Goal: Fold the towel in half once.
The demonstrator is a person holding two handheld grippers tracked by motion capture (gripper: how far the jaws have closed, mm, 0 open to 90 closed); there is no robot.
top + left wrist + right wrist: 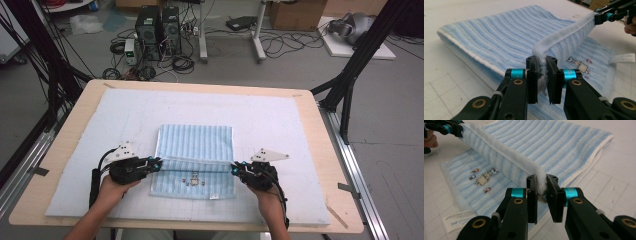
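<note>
A light blue striped towel lies on the white padded mat, partly folded, with a small embroidered picture on its near layer. My left gripper is shut on the left end of the towel's folded edge, and my right gripper is shut on the right end. That edge hangs taut and slightly raised between them. In the left gripper view, white terry fabric is pinched between the pads. The right gripper view shows the same pinch between its pads.
The mat covers a wooden tabletop. A white care label sticks out at the towel's near edge. Beyond the table, computer towers and cables lie on the floor, with black frame legs at the right.
</note>
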